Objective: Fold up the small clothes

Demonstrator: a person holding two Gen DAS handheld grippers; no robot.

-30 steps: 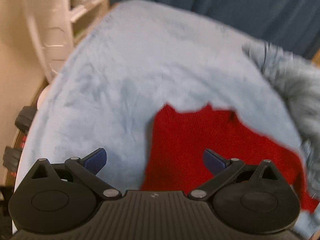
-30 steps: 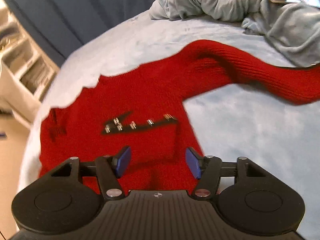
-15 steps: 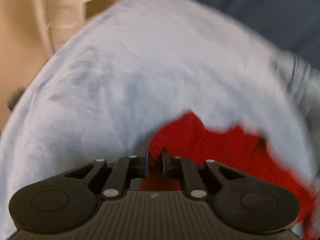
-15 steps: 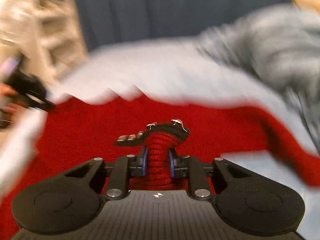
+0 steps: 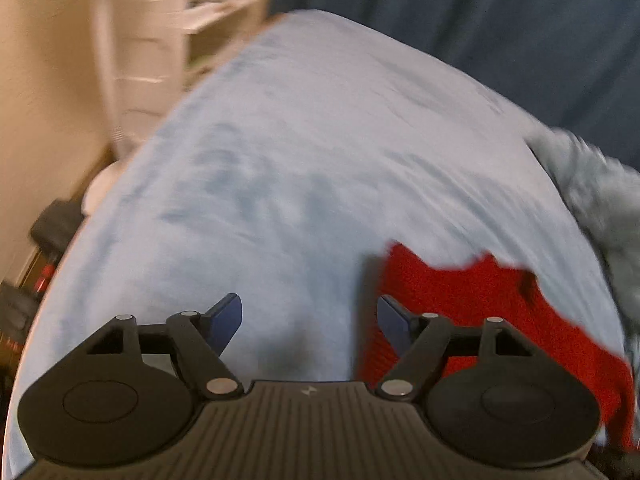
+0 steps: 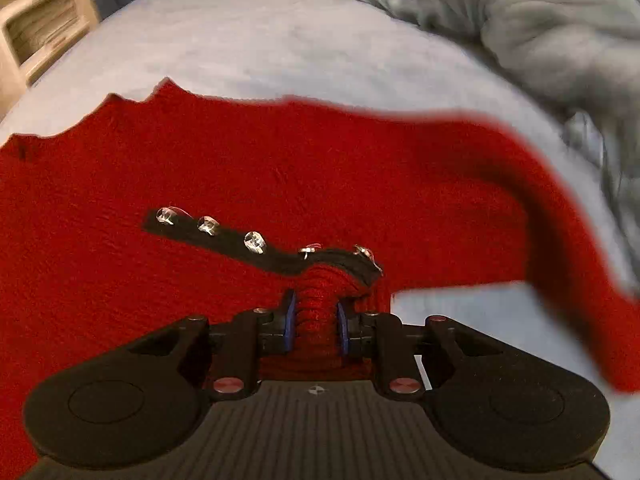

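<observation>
A red knit sweater (image 6: 280, 168) lies spread on a light blue blanket (image 6: 280, 40). It has a black strip with several clear buttons (image 6: 256, 246). My right gripper (image 6: 314, 316) is shut on a bunched fold of the red knit near the black strip. One sleeve (image 6: 560, 216) trails off to the right. In the left wrist view my left gripper (image 5: 310, 316) is open and empty over the blanket (image 5: 280, 160). The sweater's edge (image 5: 460, 300) lies just right of its right finger.
A grey bundle of cloth (image 6: 520, 32) lies at the back right, also in the left wrist view (image 5: 600, 200). Pale shelves (image 5: 208, 12) stand at the left. A dark blue curtain (image 5: 480, 20) hangs behind. Dark objects (image 5: 44, 232) sit off the blanket's left edge.
My left gripper, shut half a second ago at the sweater's edge, has opened and moved left of it. My right gripper closed on the knit and still holds it.
</observation>
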